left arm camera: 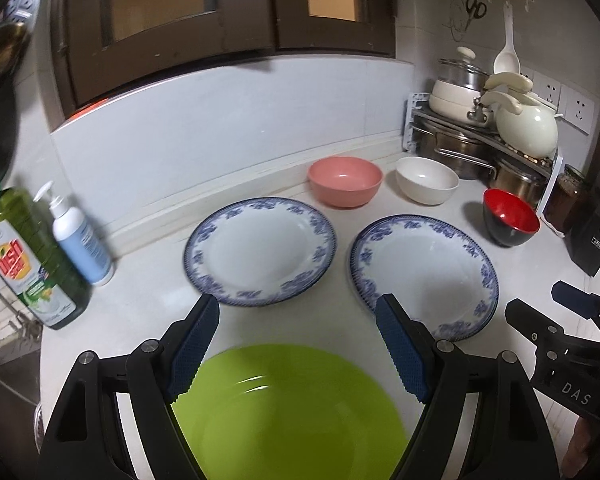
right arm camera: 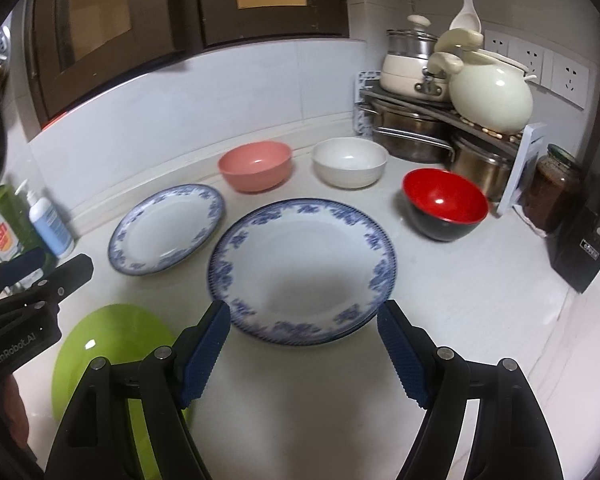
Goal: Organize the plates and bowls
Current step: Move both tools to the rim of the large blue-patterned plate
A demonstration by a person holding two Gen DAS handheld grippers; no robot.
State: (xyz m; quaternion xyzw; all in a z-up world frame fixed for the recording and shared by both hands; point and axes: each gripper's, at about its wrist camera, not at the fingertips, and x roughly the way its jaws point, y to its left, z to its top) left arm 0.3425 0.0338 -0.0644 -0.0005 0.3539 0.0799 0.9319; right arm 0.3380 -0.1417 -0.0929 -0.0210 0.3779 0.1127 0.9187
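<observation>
On the white counter lie two blue-patterned plates, one to the left [left arm camera: 260, 250] [right arm camera: 168, 229] and one to the right [left arm camera: 424, 274] [right arm camera: 302, 270]. A green plate [left arm camera: 288, 412] [right arm camera: 108, 352] sits nearest. Behind them stand a pink bowl [left arm camera: 345, 181] [right arm camera: 255, 165], a white bowl [left arm camera: 427, 180] [right arm camera: 350, 162] and a red-and-black bowl [left arm camera: 510, 217] [right arm camera: 444, 204]. My left gripper [left arm camera: 298, 338] hangs open above the green plate, nothing held. My right gripper [right arm camera: 304, 340] is open just before the right blue plate, empty.
A green dish-soap bottle [left arm camera: 28, 264] and a pump bottle [left arm camera: 82, 236] stand at the left near a sink edge. Pots and a cream teapot [right arm camera: 490, 94] fill a corner rack at the back right. A jar [right arm camera: 552, 192] and a black box [right arm camera: 584, 248] stand at the right.
</observation>
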